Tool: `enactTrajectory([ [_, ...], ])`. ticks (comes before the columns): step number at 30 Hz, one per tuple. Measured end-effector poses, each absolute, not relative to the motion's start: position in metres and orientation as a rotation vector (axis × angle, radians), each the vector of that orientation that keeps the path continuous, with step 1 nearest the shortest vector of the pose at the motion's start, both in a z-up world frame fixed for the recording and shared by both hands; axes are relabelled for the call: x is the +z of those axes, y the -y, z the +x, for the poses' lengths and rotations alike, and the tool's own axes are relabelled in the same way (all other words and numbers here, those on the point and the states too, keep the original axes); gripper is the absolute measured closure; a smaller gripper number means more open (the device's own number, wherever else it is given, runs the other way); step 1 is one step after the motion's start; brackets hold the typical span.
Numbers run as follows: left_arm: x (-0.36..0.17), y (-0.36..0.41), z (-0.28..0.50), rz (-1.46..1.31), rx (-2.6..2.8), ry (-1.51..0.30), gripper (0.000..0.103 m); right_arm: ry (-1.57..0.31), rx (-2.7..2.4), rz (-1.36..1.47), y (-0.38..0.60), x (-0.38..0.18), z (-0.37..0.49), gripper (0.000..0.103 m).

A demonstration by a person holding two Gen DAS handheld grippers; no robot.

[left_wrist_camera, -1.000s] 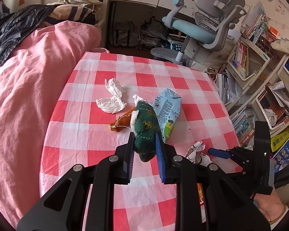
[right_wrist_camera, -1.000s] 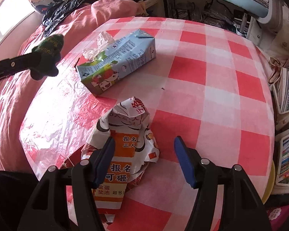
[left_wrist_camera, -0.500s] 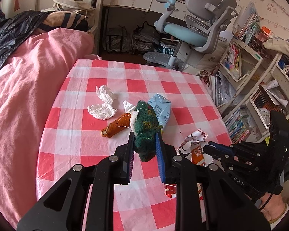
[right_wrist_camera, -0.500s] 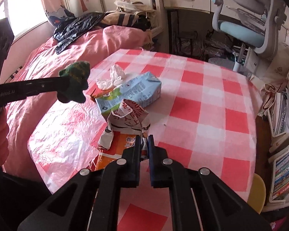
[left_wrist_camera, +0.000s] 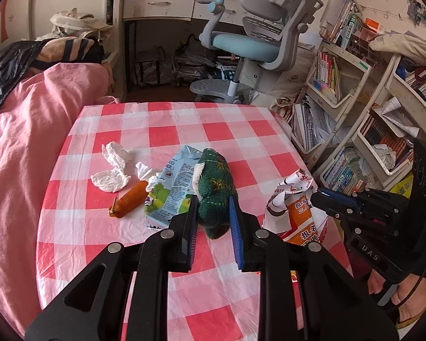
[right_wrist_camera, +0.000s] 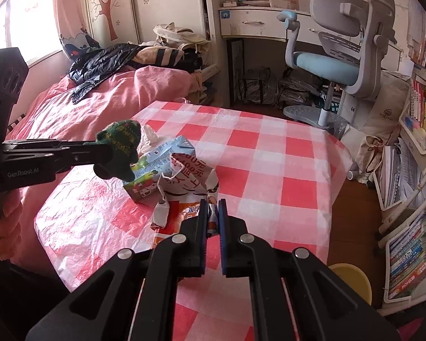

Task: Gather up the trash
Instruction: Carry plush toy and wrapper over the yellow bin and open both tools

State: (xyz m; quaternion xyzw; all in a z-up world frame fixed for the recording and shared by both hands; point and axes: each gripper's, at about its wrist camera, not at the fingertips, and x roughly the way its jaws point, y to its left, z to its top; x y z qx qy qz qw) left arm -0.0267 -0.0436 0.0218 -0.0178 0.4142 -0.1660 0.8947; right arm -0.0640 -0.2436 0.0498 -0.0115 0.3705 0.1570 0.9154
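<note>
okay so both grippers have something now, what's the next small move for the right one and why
Probably carry on lifting the right gripper straight up a little. Its jaws are shut on the crumpled orange and white paper bag, but the bag's lower end looks to be still at the checked tablecloth and hangs close to the milk carton, so clearing both first seems wise.

Pink bed, desk chair, crowded bookshelves, bright window.

Table, red-white checked cloth: crumpled tissues, orange wrapper, flattened milk carton.
</note>
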Motion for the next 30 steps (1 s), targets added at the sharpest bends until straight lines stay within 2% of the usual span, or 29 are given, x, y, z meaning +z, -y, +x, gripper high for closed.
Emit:
enactTrajectory([
  [15,0.02,0.134,-0.021,0.013,-0.444,-0.862,0.083,-0.703,0.146,-0.028,0.319,0.059,-0.08,0.095],
  [23,-0.001,0.225,-0.019,0.065,-0.545,-0.896,0.083,-0.725,0.001,-0.047,0.38,0.047,-0.091,0.095],
  [30,-0.035,0.31,-0.017,0.081,-0.633,-0.961,0.083,-0.813,-0.077,-0.086,0.423,0.012,-0.091,0.094],
])
